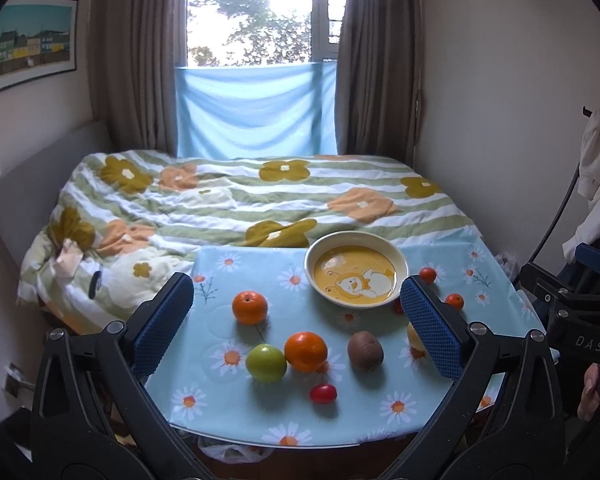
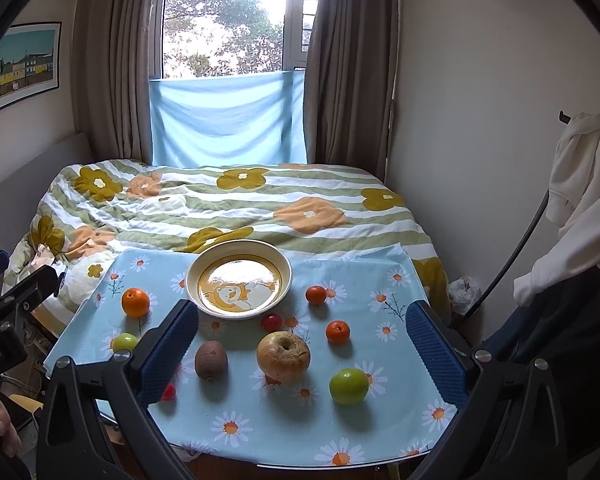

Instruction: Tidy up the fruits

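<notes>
A cream bowl with a yellow duck picture [image 1: 356, 270] [image 2: 239, 276] stands empty at the back of a small table with a blue daisy cloth [image 1: 260, 408] [image 2: 284, 428]. Fruit lies loose around it: two oranges [image 1: 250, 307] [image 1: 305, 351], a green apple [image 1: 266, 363], a kiwi [image 1: 365, 349] [image 2: 211, 360], a red cherry tomato [image 1: 323, 393], a yellowish apple [image 2: 283, 356], another green apple [image 2: 349, 385], small tangerines [image 2: 337, 331] [image 2: 315, 294]. My left gripper [image 1: 296, 336] and right gripper [image 2: 304, 352] are both open and empty, above the table's near edge.
A bed with a flowered striped quilt [image 1: 236, 200] lies right behind the table. Walls close in left and right. White clothes [image 2: 580, 208] hang at the right. The other gripper's black frame [image 1: 572, 312] [image 2: 4, 320] shows at each view's side.
</notes>
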Action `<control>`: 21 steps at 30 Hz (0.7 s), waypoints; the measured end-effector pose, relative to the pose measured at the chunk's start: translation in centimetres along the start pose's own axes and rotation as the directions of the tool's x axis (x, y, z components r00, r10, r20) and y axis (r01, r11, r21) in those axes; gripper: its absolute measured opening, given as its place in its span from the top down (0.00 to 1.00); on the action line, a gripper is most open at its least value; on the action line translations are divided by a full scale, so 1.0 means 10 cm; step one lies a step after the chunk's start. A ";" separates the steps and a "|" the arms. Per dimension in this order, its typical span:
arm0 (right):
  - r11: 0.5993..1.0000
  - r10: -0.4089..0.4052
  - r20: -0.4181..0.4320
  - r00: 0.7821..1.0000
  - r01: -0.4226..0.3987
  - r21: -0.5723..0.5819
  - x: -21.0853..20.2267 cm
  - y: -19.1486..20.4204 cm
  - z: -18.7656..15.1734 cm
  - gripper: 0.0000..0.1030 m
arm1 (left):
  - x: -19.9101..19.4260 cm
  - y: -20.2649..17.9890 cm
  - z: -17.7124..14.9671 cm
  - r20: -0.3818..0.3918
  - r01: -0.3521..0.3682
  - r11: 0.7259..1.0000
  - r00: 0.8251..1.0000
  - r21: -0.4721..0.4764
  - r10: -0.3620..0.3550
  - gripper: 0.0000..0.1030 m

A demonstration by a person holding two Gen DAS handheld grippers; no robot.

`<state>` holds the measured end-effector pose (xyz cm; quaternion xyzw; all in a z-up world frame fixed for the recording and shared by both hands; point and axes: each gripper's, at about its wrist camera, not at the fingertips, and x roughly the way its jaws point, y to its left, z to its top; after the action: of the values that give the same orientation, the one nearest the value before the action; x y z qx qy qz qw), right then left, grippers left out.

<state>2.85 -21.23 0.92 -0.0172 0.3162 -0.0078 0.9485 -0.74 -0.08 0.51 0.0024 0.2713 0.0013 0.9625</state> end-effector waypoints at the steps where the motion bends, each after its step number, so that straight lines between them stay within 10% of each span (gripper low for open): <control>1: 1.000 -0.001 0.000 1.000 0.001 0.000 0.00 -0.02 -0.01 0.00 | 0.00 0.00 0.00 0.001 -0.001 1.000 1.000 0.000 0.001 0.00; 21: 1.000 0.002 0.005 1.000 -0.002 0.001 -0.01 -0.02 -0.01 0.00 | -0.03 0.02 -0.01 0.002 -0.002 1.000 1.000 -0.004 0.002 0.00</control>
<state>2.73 -21.39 0.87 -0.0162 0.3136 -0.0070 0.9494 -1.07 0.10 0.56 0.0006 0.2705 0.0030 0.9627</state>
